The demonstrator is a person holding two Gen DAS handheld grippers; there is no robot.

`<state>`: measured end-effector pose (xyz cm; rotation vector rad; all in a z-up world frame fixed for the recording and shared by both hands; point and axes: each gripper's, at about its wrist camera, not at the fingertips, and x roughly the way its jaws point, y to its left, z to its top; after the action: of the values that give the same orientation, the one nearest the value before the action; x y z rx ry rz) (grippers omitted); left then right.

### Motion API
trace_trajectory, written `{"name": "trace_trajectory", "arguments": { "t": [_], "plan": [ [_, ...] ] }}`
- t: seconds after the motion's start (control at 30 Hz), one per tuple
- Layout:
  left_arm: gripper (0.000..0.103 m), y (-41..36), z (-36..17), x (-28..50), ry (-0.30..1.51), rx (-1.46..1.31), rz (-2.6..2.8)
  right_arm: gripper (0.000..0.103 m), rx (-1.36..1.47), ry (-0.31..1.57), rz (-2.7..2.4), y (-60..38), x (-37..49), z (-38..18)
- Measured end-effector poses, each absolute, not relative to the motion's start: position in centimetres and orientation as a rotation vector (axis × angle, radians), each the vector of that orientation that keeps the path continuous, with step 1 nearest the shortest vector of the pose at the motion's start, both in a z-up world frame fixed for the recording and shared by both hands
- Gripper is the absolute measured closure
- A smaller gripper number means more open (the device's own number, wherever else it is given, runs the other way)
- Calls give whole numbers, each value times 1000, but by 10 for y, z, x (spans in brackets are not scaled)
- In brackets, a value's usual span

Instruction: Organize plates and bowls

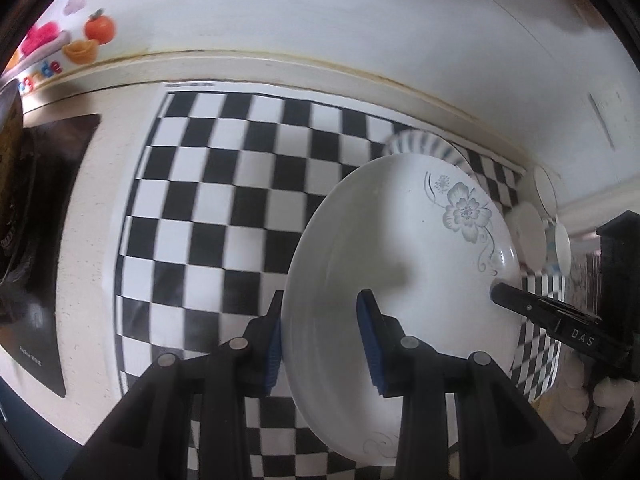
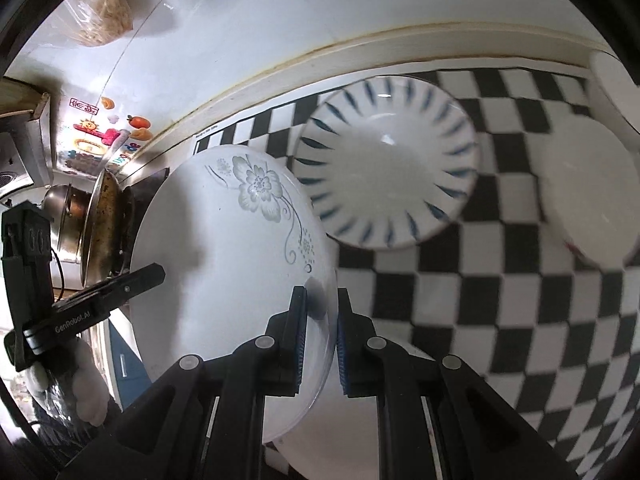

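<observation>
1. Blue pads of my left tongs (image 1: 324, 344) pinch the near rim of the flowered plate (image 1: 404, 248), one pad inside, one outside.
2. Right tongs (image 2: 322, 336) clamp the opposite rim, jaws narrow, so both hold the one plate.
3. Plate hangs tilted above the checkered mat (image 1: 224, 184) on the worktop, clear of it.
4. Blue-striped bowl (image 2: 388, 164) sits on the mat just beyond; smaller white dishes (image 2: 588, 192) further right.
5. Judgement: carry level, both hands moving together, no twist across the rim.
6. Risk: smooth glaze may slip; lower gently before either side lets go.
</observation>
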<state>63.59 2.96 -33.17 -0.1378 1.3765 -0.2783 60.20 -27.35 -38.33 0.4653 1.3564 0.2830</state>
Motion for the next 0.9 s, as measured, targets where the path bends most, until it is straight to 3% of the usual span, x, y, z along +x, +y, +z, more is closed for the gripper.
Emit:
{"name": "trace_trajectory", "arguments": {
  "t": [0.53,0.9],
  "plan": [
    [71,-45,-373,575,1509,31,-409,88,560,1391,144,-330,496,-423],
    [71,-56,-404,548,1600,95,-407,88,542,1445,129,-333,467,-450]
  ]
}}
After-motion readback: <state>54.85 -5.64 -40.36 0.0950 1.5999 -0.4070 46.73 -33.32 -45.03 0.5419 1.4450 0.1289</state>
